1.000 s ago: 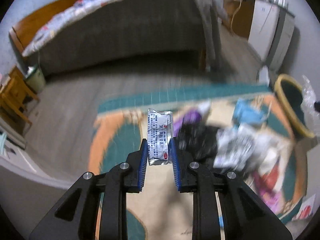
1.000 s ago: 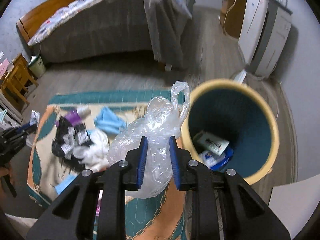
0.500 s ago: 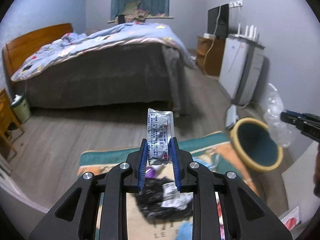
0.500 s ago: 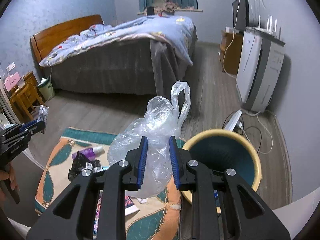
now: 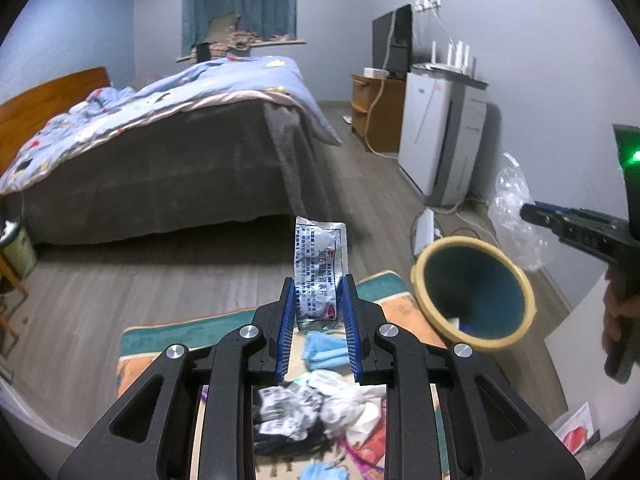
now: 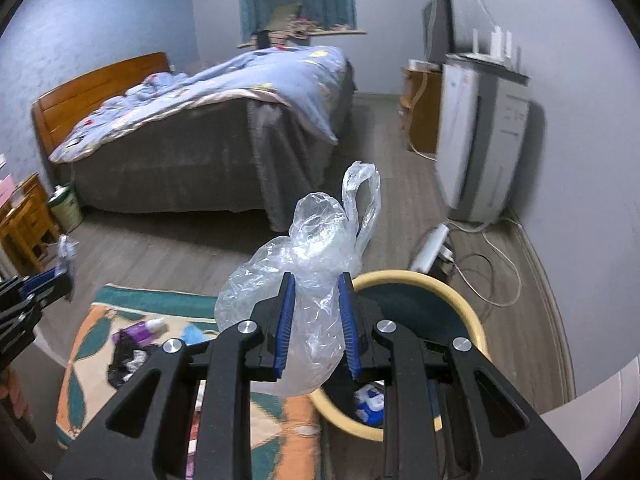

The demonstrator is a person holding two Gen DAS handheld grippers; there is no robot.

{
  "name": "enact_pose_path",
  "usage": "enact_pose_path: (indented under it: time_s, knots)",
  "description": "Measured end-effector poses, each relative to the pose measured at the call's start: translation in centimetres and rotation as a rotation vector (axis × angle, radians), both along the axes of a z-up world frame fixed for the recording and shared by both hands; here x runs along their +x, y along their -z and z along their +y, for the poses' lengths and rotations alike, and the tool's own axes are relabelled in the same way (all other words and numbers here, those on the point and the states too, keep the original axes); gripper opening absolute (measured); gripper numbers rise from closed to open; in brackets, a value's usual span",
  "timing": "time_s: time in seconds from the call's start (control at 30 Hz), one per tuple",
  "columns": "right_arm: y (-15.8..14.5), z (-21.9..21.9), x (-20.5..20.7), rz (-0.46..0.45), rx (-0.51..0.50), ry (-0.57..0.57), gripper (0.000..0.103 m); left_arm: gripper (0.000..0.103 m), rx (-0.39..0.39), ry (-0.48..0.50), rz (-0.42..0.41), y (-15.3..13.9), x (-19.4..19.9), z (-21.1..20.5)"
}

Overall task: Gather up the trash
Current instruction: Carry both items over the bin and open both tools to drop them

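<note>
Both grippers grip trash: the left gripper (image 5: 318, 312) pinches a silver sachet (image 5: 320, 270), the right gripper (image 6: 317, 318) a clear plastic bag (image 6: 308, 276). Only the right wrist view shows blue-white packets (image 6: 370, 400) inside the yellow bin (image 6: 478, 320).

Setting: home bedroom. Evidence: wooden-headboard bed (image 6: 192, 128) with blue patterned quilt (image 5: 168, 100), curtained window (image 5: 240, 4), wood-plank floor (image 5: 120, 280), patterned rug (image 6: 92, 344). White appliance (image 5: 440, 140) stands against the wall beside a wooden cabinet (image 5: 376, 112).

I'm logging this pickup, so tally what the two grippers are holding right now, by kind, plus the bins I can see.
Foil sachets: 1, in left gripper
Clear plastic bags: 1, in right gripper
Bins: 1
Total: 3
</note>
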State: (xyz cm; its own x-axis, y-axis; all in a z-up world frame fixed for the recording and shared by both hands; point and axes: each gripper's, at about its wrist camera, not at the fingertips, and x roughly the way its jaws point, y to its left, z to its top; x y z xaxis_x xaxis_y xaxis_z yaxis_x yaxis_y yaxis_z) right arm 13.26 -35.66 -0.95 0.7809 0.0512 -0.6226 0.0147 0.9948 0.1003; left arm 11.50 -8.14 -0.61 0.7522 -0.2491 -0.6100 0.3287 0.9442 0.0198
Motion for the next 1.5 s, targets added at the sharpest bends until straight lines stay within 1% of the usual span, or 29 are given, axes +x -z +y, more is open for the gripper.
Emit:
enact_pose_path:
  time_s: [0.13,0.23,0.33,0.4,0.47,0.57,0.6,0.8,0.93,1.0,1.2,1.4,1.43,1.47,1.5]
  knots:
    - [1.4,-3.3,0.4,0.03,0.029,0.077,0.022,0.024,0.032,0.031,0.011,0.8,0.1,-2.3]
    - [2.2,-5.6,0.8,0.04,0.041,0.127,0.022,0.024,0.029,0.051,0.026,1.4,0.2,-3.7]
    - [3.1,-7.3,0.6,0.039,0.043,0.161,0.022,0.024,0.034,0.079,0.025,1.7,0.1,-5.6]
    - [3.8,-8.4,0.5,0.044,0.043,0.183,0.022,0.024,0.027,0.098,0.024,1.8,-0.1,-6.8]
    - [4.6,-9.4,0.5,0.064,0.069,0.207,0.022,0.024,-0.002,0.124,0.029,2.1,-0.1,-8.4]
    - [5.4,-10.5,0.5,0.083,0.1,0.232,0.022,0.024,-0.039,0.16,0.061,3.1,0.0,-10.5]
    - [5.6,-10.8,0.7,0.087,0.101,0.235,0.022,0.024,-0.041,0.171,0.069,3.4,0.1,-11.1]
    - [7.1,-11.6,1.3,0.123,0.097,0.25,0.022,0.024,0.017,0.262,0.101,6.2,0.8,-15.9]
    - [7.5,-12.0,1.5,0.13,0.101,0.249,0.022,0.024,0.081,0.309,0.118,7.6,1.6,-18.0]
    - [7.7,-12.2,1.6,0.13,0.097,0.251,0.022,0.024,0.097,0.326,0.117,8.1,2.0,-18.7]
    - [8.5,-12.6,2.0,0.151,0.105,0.264,0.022,0.024,0.085,0.323,0.161,9.4,3.7,-19.4]
    - [8.9,-12.7,2.2,0.155,0.121,0.262,0.022,0.024,0.065,0.312,0.175,10.3,5.2,-20.3]
    - [9.0,-12.6,2.3,0.155,0.124,0.258,0.024,0.024,0.057,0.308,0.177,10.4,5.5,-20.4]
    - [9.0,-12.7,2.4,0.155,0.124,0.256,0.024,0.025,0.051,0.303,0.18,10.4,5.7,-20.5]
    - [9.1,-12.7,2.4,0.156,0.122,0.256,0.028,0.03,0.045,0.297,0.18,10.4,5.9,-20.5]
